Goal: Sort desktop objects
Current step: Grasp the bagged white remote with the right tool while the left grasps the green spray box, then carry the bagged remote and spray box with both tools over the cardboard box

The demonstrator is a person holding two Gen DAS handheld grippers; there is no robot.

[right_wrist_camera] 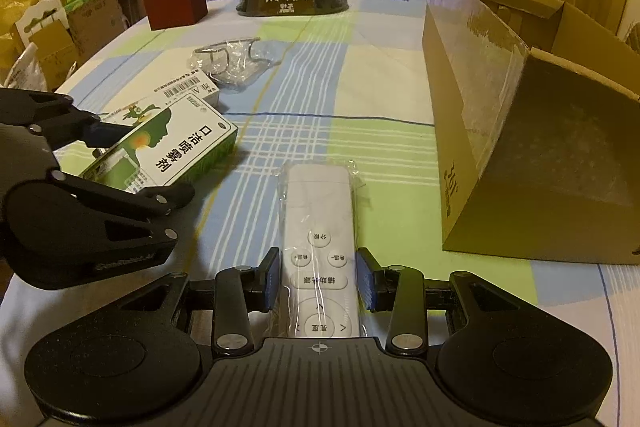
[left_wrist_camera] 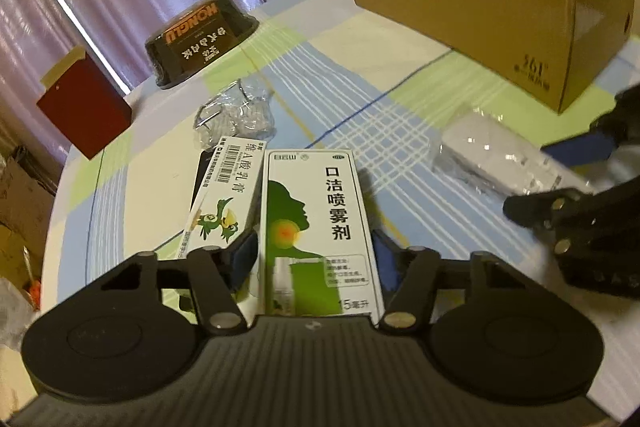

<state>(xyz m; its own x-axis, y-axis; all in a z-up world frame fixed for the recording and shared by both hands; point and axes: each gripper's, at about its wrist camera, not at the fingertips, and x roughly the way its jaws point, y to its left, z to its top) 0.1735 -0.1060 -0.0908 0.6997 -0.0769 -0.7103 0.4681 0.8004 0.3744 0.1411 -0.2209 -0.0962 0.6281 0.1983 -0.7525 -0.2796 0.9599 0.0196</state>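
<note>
Lying between the clamped blue pads of the left gripper (left_wrist_camera: 316,259), white-green spray box (left_wrist_camera: 320,227) printed 口洁喷雾剂, 15毫升; right view: wrapped white remote (right_wrist_camera: 318,251) flat on checked tablecloth (right_wrist_camera: 360,83), right gripper (right_wrist_camera: 319,281) pads spread either side.

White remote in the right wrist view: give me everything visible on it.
The remote is slim, white, apparently plastic, sealed in a clear crinkled bag. Round and oval buttons carry Chinese labels that read upside down from this camera. It lies flat on the checked tablecloth, lengthwise away from the camera, beside the cardboard box. The right gripper straddles its near end, pads close to its sides, contact unclear.
</note>
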